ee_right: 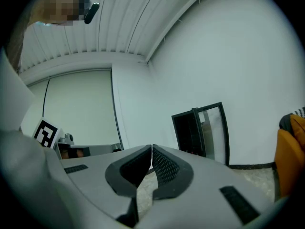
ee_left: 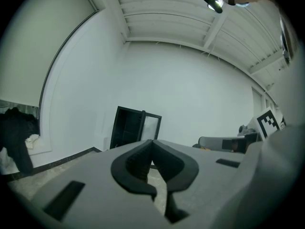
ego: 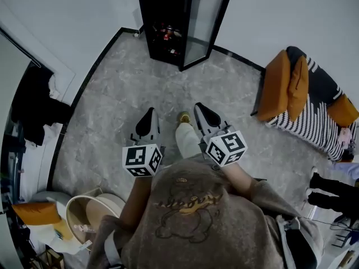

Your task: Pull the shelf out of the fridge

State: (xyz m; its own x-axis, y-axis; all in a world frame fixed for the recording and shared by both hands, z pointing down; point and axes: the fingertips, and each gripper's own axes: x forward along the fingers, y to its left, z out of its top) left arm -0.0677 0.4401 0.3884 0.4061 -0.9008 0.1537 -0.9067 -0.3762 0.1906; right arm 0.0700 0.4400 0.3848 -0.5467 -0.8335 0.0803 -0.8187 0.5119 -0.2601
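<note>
A tall black fridge point(ego: 182, 21) stands against the far white wall with its glass door point(ego: 203, 21) swung open. Small items show low inside it; I cannot make out the shelf. The fridge point(ee_left: 126, 129) is small and distant in the left gripper view, and the fridge point(ee_right: 198, 132) sits right of centre in the right gripper view. My left gripper point(ego: 149, 119) and right gripper point(ego: 205, 115) are held side by side in front of the person's body, well short of the fridge. Both are shut with nothing between their jaws.
Grey marble floor point(ego: 129, 94) lies between me and the fridge. An orange and striped sofa point(ego: 305, 102) stands at the right. Dark clothes point(ego: 33, 108) hang at the left. A round basket point(ego: 90, 212) sits at the lower left. The person's foot point(ego: 184, 118) shows between the grippers.
</note>
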